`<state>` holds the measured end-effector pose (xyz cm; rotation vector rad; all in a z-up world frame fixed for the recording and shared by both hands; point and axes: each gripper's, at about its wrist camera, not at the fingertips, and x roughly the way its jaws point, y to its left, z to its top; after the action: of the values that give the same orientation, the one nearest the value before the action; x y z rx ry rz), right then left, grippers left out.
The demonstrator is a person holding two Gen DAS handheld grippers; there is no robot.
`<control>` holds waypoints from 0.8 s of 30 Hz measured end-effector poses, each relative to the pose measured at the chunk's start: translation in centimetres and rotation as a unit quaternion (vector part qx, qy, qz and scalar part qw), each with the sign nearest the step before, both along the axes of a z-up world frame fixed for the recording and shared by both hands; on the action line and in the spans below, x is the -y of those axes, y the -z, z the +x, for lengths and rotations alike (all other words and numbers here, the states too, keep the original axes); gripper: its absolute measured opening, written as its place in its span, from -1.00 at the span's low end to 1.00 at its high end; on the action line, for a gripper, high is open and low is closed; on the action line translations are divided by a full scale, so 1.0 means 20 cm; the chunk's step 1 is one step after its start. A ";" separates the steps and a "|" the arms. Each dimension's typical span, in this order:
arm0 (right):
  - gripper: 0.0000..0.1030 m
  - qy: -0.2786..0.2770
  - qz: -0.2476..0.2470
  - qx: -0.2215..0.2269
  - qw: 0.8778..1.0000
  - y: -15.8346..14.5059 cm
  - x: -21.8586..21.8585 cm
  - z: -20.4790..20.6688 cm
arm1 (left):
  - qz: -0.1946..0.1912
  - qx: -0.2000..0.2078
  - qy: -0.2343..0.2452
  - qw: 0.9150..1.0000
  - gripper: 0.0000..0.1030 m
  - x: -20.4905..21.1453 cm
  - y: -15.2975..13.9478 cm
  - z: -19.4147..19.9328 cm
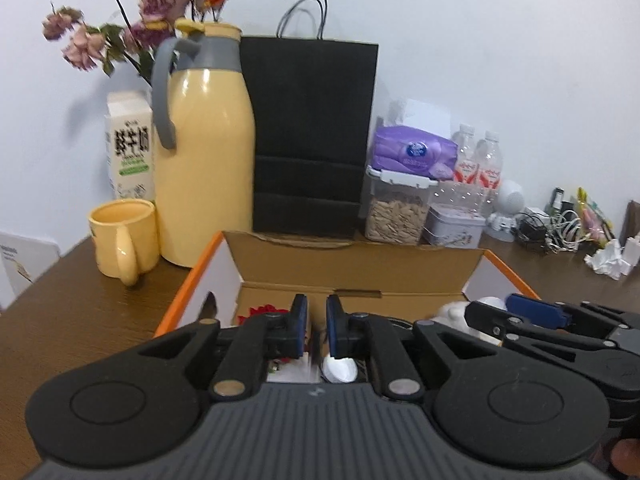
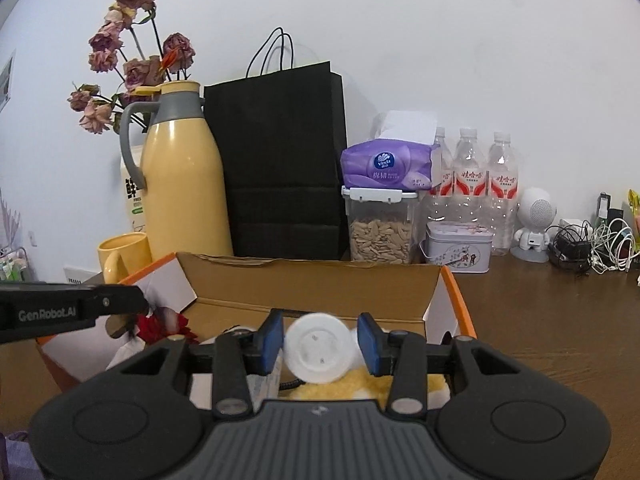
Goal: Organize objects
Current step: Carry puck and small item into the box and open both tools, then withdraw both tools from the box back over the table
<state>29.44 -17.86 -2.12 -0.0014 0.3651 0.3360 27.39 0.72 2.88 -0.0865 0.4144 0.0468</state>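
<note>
My right gripper [image 2: 320,344] is open a little with the round white thing [image 2: 318,347] right between its blue pads, not squeezed yet, low in the cardboard box [image 2: 312,280] just ahead, closer than my nearly closed, empty left gripper [image 1: 317,326].

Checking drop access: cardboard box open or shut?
Open. The box has its flaps folded outward, and the items inside show, including a white disc.

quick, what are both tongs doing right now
left tongs: nearly closed, a narrow gap, nothing between them.
right tongs: open around a white round object, pads not pressing it.
</note>
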 end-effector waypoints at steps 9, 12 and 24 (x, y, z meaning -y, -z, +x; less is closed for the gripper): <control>1.00 0.018 -0.016 0.022 0.999 -0.02 0.00 -0.07 | 0.034 0.056 -0.047 0.997 1.00 0.03 -0.05 -0.09; 1.00 0.015 -0.018 0.020 1.000 -0.02 -0.01 -0.07 | 0.037 0.051 -0.046 0.997 1.00 0.03 -0.05 -0.08; 1.00 0.013 -0.013 0.035 0.999 -0.08 0.00 -0.13 | 0.030 0.061 -0.040 0.997 1.00 0.04 -0.07 -0.12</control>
<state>26.76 -17.84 -0.60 -0.0330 0.3006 0.3044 25.03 -0.13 4.22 -0.0462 0.2877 0.1331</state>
